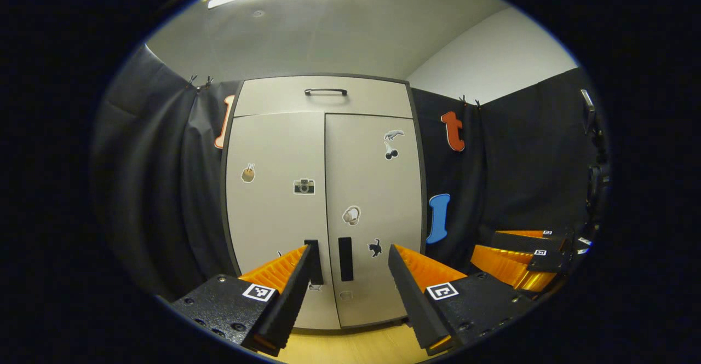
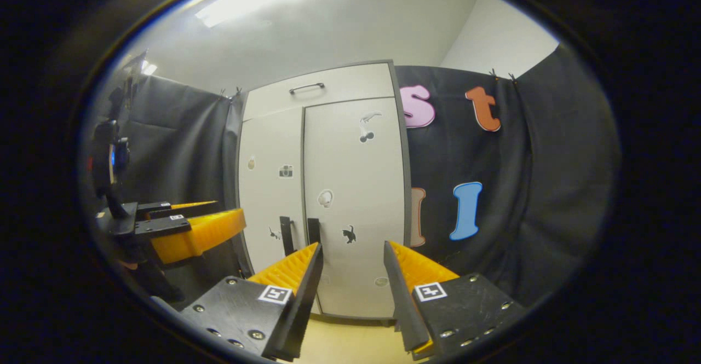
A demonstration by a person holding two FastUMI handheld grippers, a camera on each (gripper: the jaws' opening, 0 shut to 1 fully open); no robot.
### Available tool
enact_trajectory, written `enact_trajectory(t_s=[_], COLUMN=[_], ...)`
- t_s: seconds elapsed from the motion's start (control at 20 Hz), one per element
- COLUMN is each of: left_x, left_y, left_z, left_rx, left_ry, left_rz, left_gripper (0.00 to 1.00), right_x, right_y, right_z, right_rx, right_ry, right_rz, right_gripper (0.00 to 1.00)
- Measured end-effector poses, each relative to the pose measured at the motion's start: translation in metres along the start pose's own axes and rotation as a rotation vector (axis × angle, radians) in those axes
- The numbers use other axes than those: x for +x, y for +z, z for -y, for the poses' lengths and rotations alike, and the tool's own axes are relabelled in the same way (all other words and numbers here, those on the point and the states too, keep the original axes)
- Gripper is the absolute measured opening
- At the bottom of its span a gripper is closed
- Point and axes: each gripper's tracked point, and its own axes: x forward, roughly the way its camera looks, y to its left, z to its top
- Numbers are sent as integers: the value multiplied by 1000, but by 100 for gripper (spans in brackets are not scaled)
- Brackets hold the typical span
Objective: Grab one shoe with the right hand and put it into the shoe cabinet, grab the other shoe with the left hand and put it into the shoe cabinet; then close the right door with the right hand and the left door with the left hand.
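A: From the left gripper view, what have I got, left to right?

B: Black cloth wall on the left, then the shoe cabinet (image 1: 323, 200) straight ahead. Its left door (image 1: 276, 211) and right door (image 1: 372, 211) both sit flush, with a dark handle on each beside the centre seam. My left gripper (image 1: 350, 276) has its jaws spread with nothing between them, and the seam shows through the gap. Far right, near the cabinet's right edge, is my right gripper (image 1: 526, 260), seen side-on.

A: Room to move?

B: A strip of pale floor (image 1: 350, 347) lies between the fingers and the cabinet's bottom edge.

A: And the right gripper view?

B: The left gripper (image 2: 181, 227) is at the far left, and from this angle I cannot judge its gap. The cabinet (image 2: 328, 189) stands centre. The right gripper (image 2: 350, 276) is spread wide and empty.

A: Anything unclear?

B: The small stickers on the doors are too small to make out. The cabinet's base is cut off behind my fingers.
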Motion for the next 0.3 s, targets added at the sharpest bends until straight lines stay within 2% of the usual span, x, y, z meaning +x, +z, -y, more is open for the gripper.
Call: enact_trajectory(t_s=[0.3], left_x=[-1], left_y=[-6], left_z=[7], left_rx=[-18], left_ry=[23], left_rz=[-19], left_gripper=[85], right_x=[-3], right_y=[-2], right_z=[10], right_rx=[-6], right_ry=[12], right_rz=[-4], right_gripper=[66])
